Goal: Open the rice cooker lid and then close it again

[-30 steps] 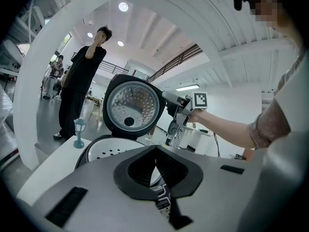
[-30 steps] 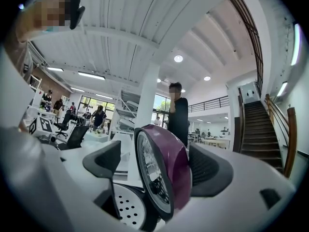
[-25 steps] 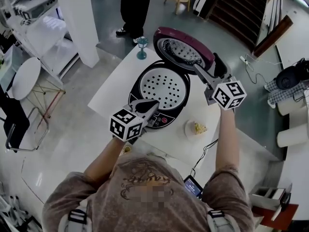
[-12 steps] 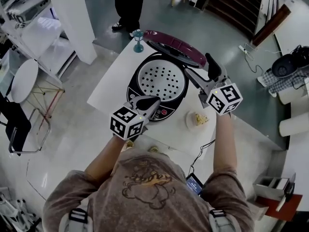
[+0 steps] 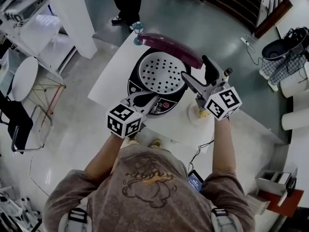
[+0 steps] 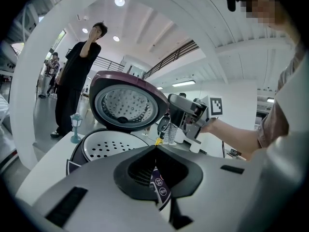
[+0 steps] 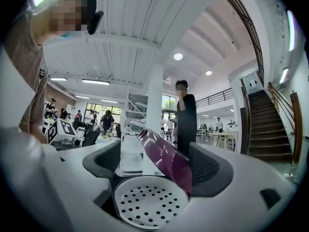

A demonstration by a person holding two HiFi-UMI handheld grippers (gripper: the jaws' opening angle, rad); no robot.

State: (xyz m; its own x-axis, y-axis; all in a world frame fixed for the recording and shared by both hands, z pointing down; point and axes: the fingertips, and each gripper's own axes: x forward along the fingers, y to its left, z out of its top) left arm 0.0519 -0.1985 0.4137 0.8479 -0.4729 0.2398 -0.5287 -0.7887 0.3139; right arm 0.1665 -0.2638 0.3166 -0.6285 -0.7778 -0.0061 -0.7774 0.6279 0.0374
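Note:
The rice cooker (image 5: 136, 87) stands on a white table (image 5: 110, 83). A white perforated tray (image 5: 161, 73) covers its pot. The purple lid (image 5: 170, 44) is hinged at the back and leans forward over the pot, part way down. My right gripper (image 5: 195, 68) is open at the cooker's right, and in the right gripper view the lid's edge (image 7: 166, 161) stands between its jaws, close to the right one. My left gripper (image 5: 151, 100) is shut with nothing in it, low at the cooker's front control panel. The left gripper view shows the lid's inner side (image 6: 126, 105).
A small teal goblet (image 5: 138, 33) stands at the table's far corner behind the lid. A plate with food (image 5: 197, 115) lies right of the cooker, under my right gripper. A person (image 5: 126, 1) stands beyond the table. A white chair (image 5: 24, 79) is at the left.
The lid has swung forward from wide open to a steep lean over the pot. My right gripper has moved with it. The left gripper has stayed at the front panel.

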